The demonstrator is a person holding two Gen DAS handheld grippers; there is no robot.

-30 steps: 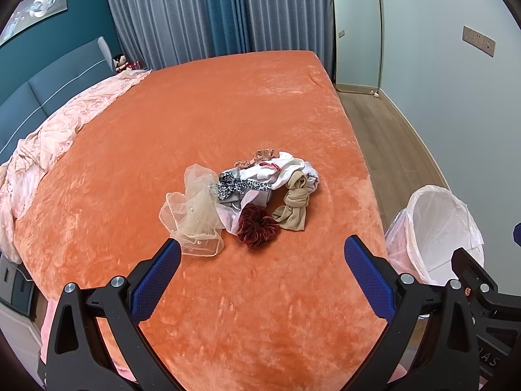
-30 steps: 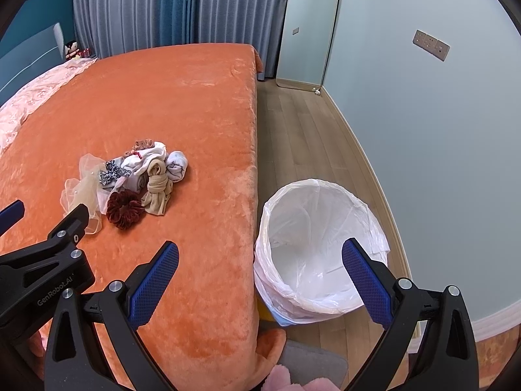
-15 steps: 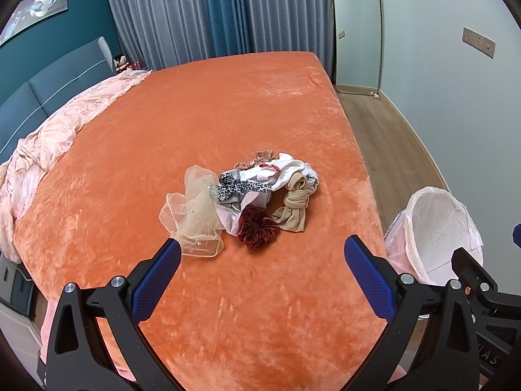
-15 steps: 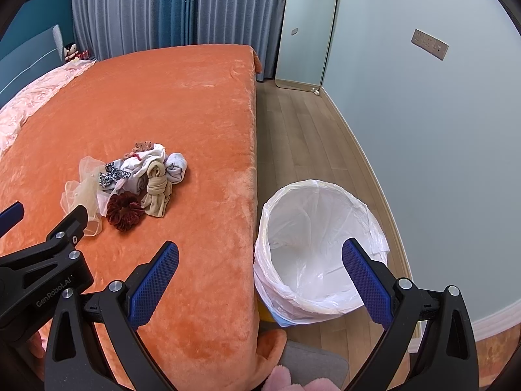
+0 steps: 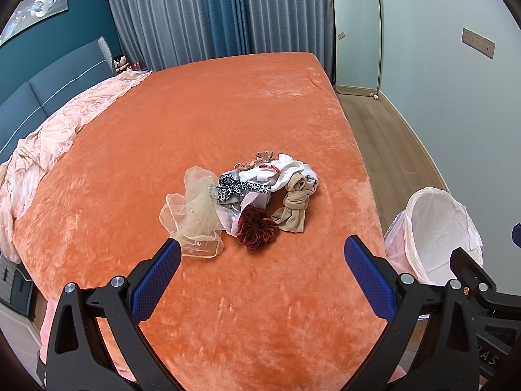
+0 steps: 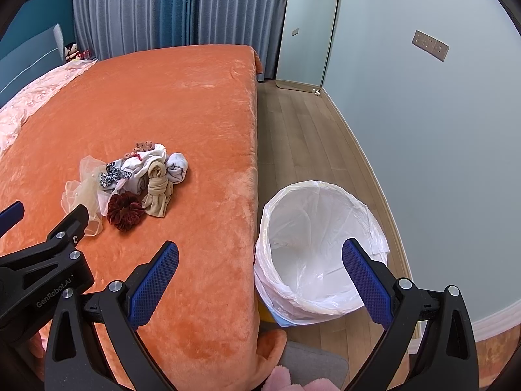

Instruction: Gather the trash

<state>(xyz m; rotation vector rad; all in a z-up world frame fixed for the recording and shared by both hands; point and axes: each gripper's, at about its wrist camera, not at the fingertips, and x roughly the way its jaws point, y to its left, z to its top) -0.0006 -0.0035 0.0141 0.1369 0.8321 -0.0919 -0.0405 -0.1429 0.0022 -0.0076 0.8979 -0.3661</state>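
A heap of fabric scraps lies on the orange bed [image 5: 228, 130]: a dark red scrunchie [image 5: 257, 227], a beige knotted stocking [image 5: 293, 208], a cream tulle piece [image 5: 195, 218], white cloth [image 5: 286, 172] and a leopard-print strip [image 5: 241, 189]. My left gripper [image 5: 260, 260] hovers open just short of the scrunchie, holding nothing. In the right wrist view the same scrunchie [image 6: 125, 210] lies to the left. My right gripper [image 6: 260, 264] is open over the bed's edge and the white-lined trash bin [image 6: 320, 251], also empty.
The bin [image 5: 436, 228] stands on the wooden floor [image 6: 302, 137] right beside the bed's edge. A pink lace blanket [image 5: 55, 137] covers the bed's left side. Curtains and a mirror stand at the far wall. The left gripper's body [image 6: 42, 260] shows at lower left of the right wrist view.
Both grippers have drifted very slightly; the heap sits a touch higher in the left wrist view. Nothing was grasped or released.
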